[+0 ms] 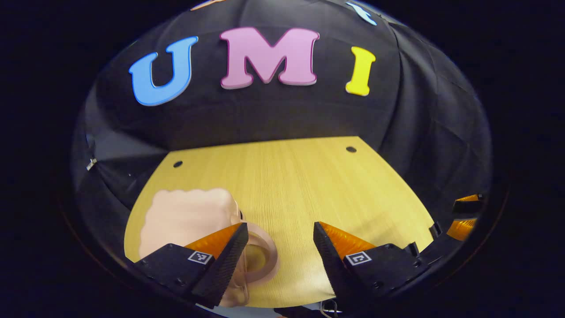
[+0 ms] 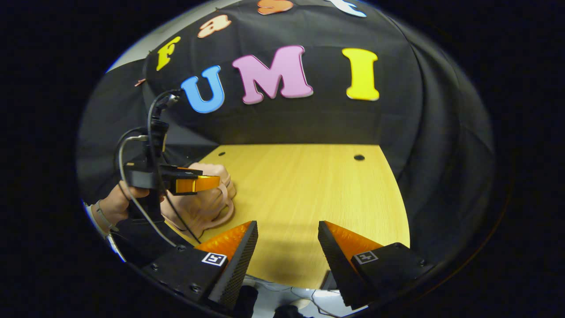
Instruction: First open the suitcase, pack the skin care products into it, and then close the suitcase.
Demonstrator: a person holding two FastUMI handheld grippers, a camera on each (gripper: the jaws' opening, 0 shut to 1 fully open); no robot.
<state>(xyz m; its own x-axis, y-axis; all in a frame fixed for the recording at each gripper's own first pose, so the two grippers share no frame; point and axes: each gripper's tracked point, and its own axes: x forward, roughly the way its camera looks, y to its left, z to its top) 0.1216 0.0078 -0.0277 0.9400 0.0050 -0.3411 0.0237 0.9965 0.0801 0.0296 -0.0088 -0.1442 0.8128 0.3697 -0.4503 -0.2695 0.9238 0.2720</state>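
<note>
Hovering above the pale pink suitcase near the bench's front-left corner, the left gripper was nearer, fingers released; the case lay left of its fingers. The right gripper hung released, well apart.

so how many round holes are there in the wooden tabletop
2. Both sit near the far edge of the yellow wooden tabletop: one small dark round hole at the far left corner, the other at the far right corner. The pale pink suitcase could hide others.
</note>
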